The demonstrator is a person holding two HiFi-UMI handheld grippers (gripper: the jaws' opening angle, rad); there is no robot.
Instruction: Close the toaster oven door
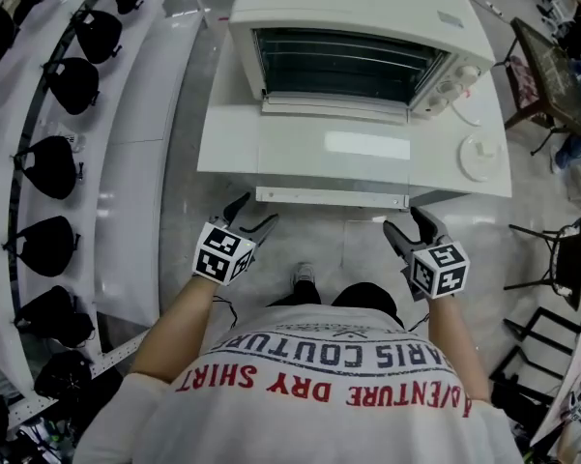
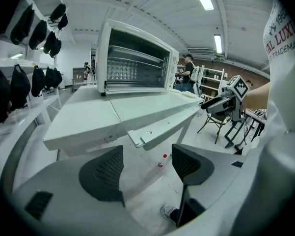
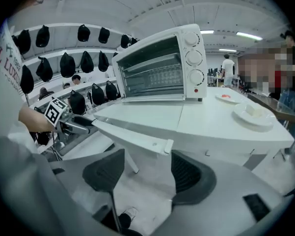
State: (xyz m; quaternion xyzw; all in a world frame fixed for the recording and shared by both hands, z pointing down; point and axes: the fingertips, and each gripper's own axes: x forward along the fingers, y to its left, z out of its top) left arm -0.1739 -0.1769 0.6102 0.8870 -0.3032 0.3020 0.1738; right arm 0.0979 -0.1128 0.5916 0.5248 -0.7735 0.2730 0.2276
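A white toaster oven (image 1: 367,17) stands on a white table (image 1: 222,138), its glass door (image 1: 334,148) swung down flat toward me. The door's handle bar (image 1: 331,197) juts past the table's front edge. My left gripper (image 1: 252,211) hovers just below the handle's left end, open and empty. My right gripper (image 1: 404,218) is open by the handle's right end, also empty. In the left gripper view the handle (image 2: 169,127) lies just above and beyond the open left gripper (image 2: 147,156). In the right gripper view the handle (image 3: 132,134) sits ahead of the open right gripper (image 3: 147,168).
A white plate (image 1: 480,156) lies on the table right of the oven. Dark bags (image 1: 53,167) hang along a white rack at my left. Black chairs (image 1: 551,259) stand at the right. A small bottle (image 2: 161,162) lies on the floor under the table. People stand far off.
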